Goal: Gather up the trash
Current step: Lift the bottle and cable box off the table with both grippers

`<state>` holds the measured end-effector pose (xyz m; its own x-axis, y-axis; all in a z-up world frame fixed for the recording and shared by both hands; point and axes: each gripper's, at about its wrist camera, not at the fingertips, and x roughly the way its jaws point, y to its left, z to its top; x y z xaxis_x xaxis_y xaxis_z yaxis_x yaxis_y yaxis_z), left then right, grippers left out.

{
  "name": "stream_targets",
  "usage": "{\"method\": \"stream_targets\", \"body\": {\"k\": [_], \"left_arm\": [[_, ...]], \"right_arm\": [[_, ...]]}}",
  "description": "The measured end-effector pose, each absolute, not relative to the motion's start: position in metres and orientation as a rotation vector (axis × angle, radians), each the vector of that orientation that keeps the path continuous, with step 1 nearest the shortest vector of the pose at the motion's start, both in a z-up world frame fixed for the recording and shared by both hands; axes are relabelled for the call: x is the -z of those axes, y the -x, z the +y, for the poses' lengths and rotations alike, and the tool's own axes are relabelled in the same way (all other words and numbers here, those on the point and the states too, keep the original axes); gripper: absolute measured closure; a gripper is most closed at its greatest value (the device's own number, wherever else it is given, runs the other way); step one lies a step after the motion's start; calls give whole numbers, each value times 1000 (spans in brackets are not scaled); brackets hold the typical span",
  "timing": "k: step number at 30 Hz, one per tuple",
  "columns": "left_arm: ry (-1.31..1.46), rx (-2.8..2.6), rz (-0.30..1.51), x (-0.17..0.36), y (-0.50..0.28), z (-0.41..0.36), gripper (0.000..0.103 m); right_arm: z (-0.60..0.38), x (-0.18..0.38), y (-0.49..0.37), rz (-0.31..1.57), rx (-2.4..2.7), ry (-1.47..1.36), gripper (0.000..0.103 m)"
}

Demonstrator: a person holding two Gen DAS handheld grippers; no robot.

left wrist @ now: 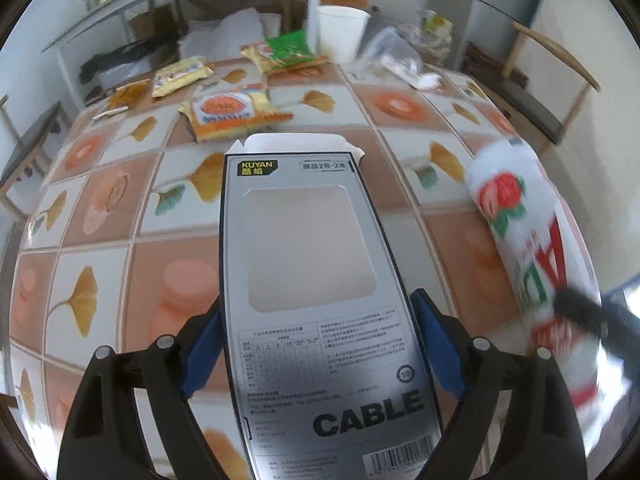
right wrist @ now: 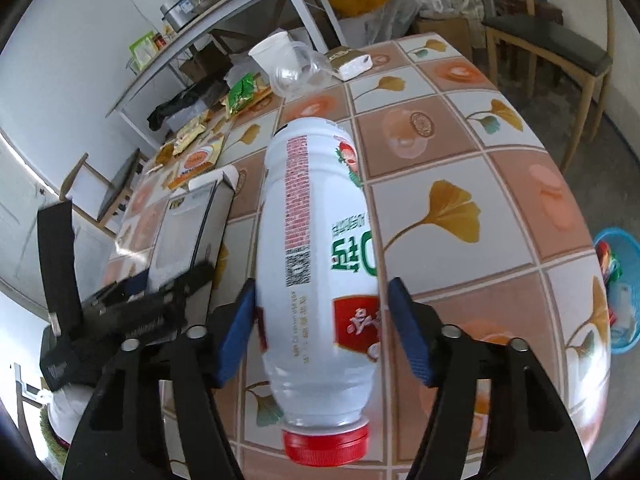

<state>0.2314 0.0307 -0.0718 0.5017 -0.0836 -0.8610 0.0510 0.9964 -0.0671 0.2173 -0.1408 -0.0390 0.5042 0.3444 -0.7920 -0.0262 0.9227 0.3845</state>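
White bottle sits clamped in your right hand-held gripper, cable box in your left hand-held gripper; keep both squeezes firm toward the blue basket.

Each fisheye camera sits just behind its own black two-finger tongs, looking steeply down along them at the tiled, leaf-patterned tablecloth close below. Both views share the grey windowed cardboard cable box (left of the right tongs) and the white red-capped plastic bottle.

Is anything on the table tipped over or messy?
Yes. A clear cup lies on its side at the far end, and torn snack wrappers are scattered nearby. The cable box has its end flap open.
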Motion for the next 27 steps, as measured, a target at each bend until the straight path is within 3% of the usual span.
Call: {"method": "stream_targets", "body": {"k": [11, 19, 27], "left_arm": [[109, 311, 1161, 61, -134, 33, 18], [104, 254, 1131, 60, -143, 21, 18], [32, 205, 1094, 70, -151, 10, 17]], "right_arm": [[-179, 35, -161, 1064, -205, -409, 46], [-180, 33, -160, 1059, -194, -422, 28], [-170, 35, -167, 1063, -163, -355, 26]]}}
